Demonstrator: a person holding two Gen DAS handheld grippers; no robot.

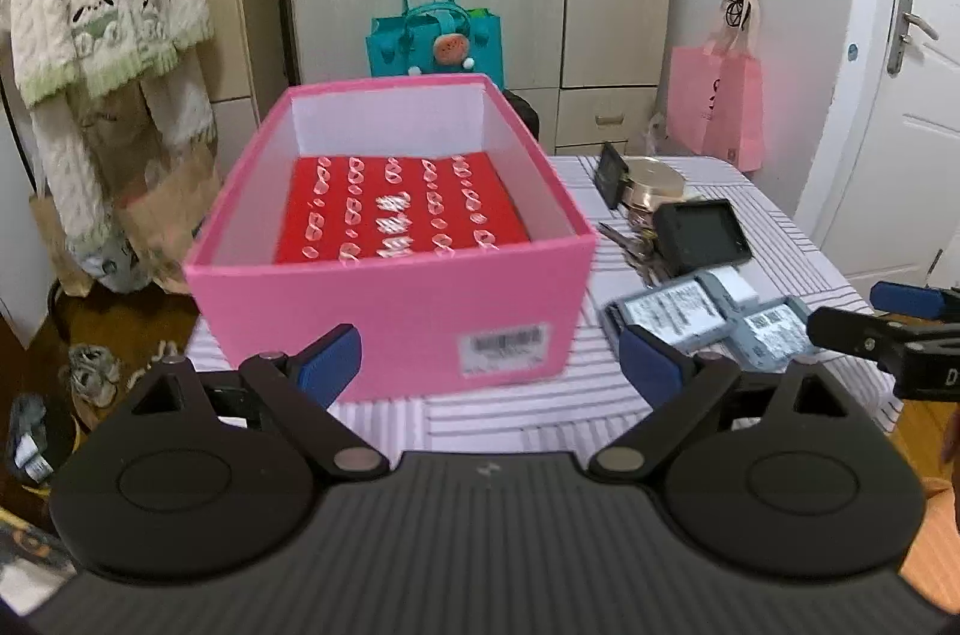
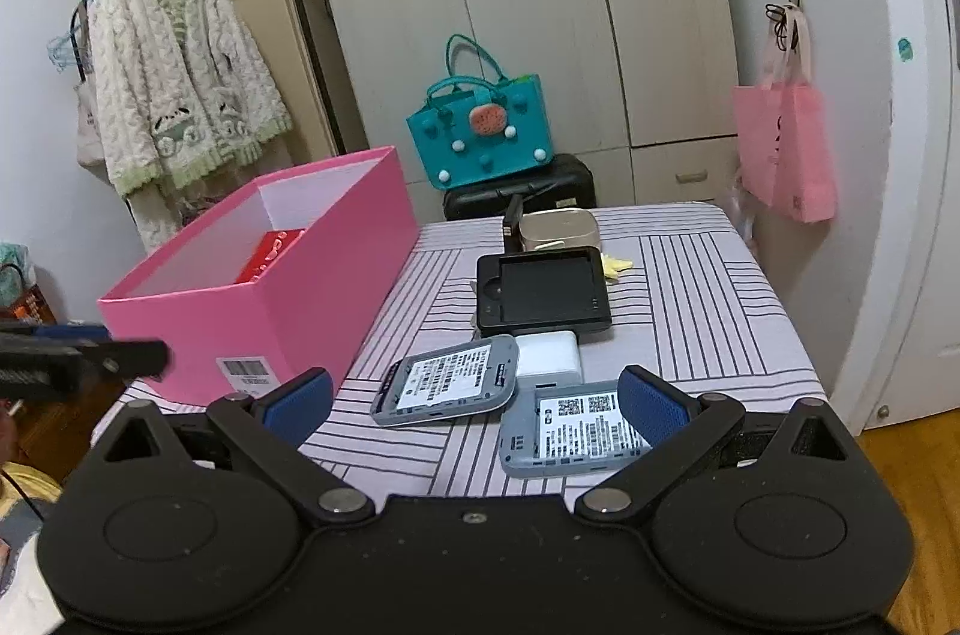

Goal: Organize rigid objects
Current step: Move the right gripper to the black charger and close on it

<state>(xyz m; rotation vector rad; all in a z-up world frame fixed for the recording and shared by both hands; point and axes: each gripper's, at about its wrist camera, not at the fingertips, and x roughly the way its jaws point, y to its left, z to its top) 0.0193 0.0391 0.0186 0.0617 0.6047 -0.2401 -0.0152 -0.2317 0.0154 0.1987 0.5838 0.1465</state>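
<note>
A pink box [image 1: 390, 311] stands open on the striped table, with a red patterned box [image 1: 399, 209] flat on its bottom. My left gripper [image 1: 489, 365] is open and empty, just in front of the pink box's near wall. My right gripper [image 2: 474, 404] is open and empty, over two grey devices with white labels [image 2: 447, 380] [image 2: 582, 431]. A white block [image 2: 549, 356] lies between them. Behind sit a black tray-like case [image 2: 543, 293], a gold tin [image 2: 558, 228] and a small black object [image 2: 512, 218]. The pink box [image 2: 270, 299] is to the left.
The striped table [image 2: 690, 311] ends at the right, near a white door [image 1: 912, 95]. Keys [image 1: 630, 245] lie beside the black case. A teal bag [image 2: 480, 137] on a black case, a pink hanging bag [image 2: 786, 155] and a coat rack [image 2: 180, 95] stand beyond the table.
</note>
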